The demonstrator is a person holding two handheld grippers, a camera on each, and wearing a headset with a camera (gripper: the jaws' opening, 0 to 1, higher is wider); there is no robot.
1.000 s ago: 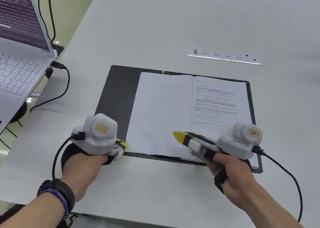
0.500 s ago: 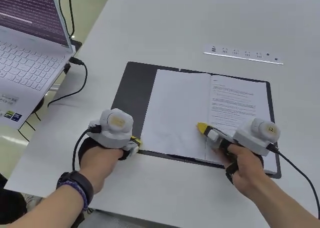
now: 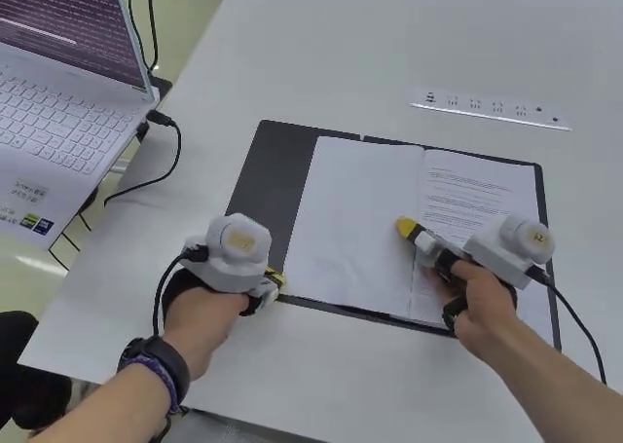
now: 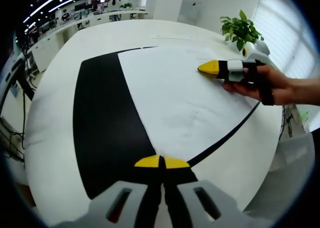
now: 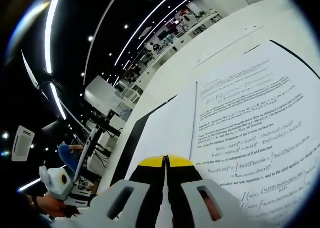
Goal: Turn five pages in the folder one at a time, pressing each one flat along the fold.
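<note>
Since a second ago my right gripper (image 3: 404,229) has gone a little farther up the folder (image 3: 275,175) and closer to its fold. The left gripper (image 3: 272,283) has stayed at the folder's near left corner. Both pairs of jaws are pressed together, the yellow tips touching, and they grasp nothing. The right tips rest on the blank page (image 3: 350,224), just left of the fold and about halfway along it. The left tips rest on the folder's black part at the near edge. I count two grippers and one folder, lying open on the white table (image 3: 341,54). Two pages show, the blank one on the left and a printed page (image 3: 482,195) on the right. One laptop (image 3: 58,112) stands at the far left.
</note>
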